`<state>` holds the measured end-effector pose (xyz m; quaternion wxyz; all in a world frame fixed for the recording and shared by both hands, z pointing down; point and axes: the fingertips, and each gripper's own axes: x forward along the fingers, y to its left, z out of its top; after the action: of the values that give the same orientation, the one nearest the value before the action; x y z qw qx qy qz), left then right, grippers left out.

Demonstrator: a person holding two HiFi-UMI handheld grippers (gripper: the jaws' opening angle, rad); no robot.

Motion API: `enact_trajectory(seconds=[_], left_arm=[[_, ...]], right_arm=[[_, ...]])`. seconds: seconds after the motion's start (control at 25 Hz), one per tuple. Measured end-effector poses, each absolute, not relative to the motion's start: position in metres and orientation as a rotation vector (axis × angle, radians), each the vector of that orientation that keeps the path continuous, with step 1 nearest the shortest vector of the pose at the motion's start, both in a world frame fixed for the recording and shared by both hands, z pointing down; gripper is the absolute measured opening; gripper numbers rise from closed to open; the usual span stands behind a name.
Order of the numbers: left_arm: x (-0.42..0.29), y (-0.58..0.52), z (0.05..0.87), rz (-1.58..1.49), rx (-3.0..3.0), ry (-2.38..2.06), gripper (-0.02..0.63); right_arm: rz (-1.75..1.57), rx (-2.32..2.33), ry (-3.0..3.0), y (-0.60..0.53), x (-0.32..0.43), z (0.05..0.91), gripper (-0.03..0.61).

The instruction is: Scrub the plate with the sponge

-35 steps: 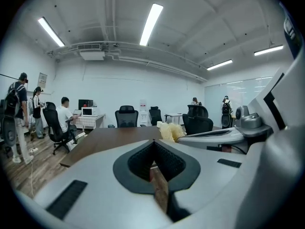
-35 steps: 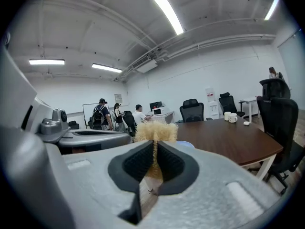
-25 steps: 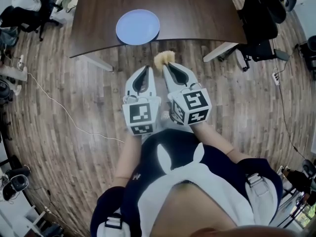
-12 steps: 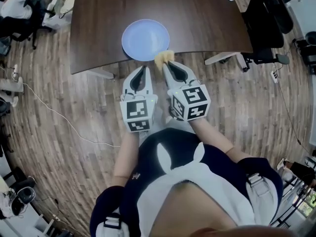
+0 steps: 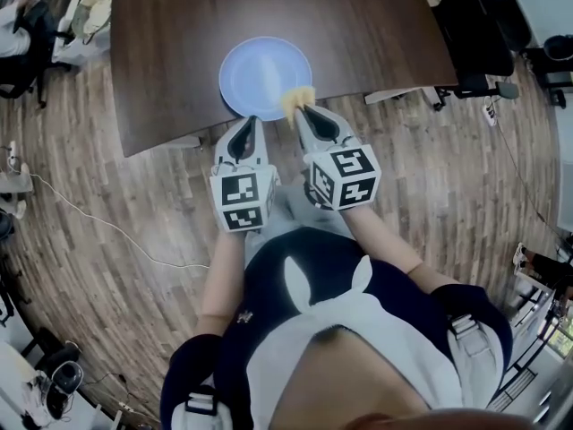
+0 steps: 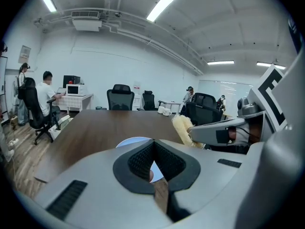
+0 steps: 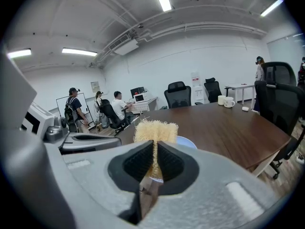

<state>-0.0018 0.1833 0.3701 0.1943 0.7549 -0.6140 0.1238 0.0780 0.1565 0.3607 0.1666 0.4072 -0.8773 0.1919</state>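
A pale blue plate (image 5: 264,74) lies near the front edge of the dark wooden table (image 5: 179,34). My right gripper (image 5: 298,113) is shut on a yellow fibrous sponge (image 5: 296,98), held just over the plate's near right rim. In the right gripper view the sponge (image 7: 155,132) sticks up between the pads, with the plate (image 7: 186,141) behind it. My left gripper (image 5: 242,125) hovers at the table edge just short of the plate, shut with nothing in it. Through the left gripper view the plate (image 6: 133,141) shows beyond the closed jaws, the sponge (image 6: 183,128) to the right.
Black office chairs (image 5: 479,25) stand to the right of the table. People sit at desks to the far left (image 6: 45,97). Mugs (image 7: 225,99) rest at the table's far end. A white cable (image 5: 98,218) runs across the wooden floor on the left.
Both grippers have moved forward to the table; the sponge now reaches over the plate's near rim. Jaw states are unchanged.
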Motion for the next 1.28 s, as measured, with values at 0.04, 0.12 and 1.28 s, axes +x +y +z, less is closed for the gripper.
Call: enact_trajectory(seconds=[0.04,0.12,1.28], left_arm=[[-0.004,0.180,0.373,0.353,2.117,-1.710,-0.002],[-0.008,0.175,0.378,0.362,2.111,-1.698,-0.002],[-0.096,0.035,0.491,0.591,1.874,-1.621,-0.002]], right_arm=[[0.553,1.171,-2.486,0.153,0.078,0.363,0.021],[0.568,1.191,-2.463,0.146,0.080,0.368,0.021],[0.750,1.162,-2.260,-0.046,0.034,0.468,0.021]])
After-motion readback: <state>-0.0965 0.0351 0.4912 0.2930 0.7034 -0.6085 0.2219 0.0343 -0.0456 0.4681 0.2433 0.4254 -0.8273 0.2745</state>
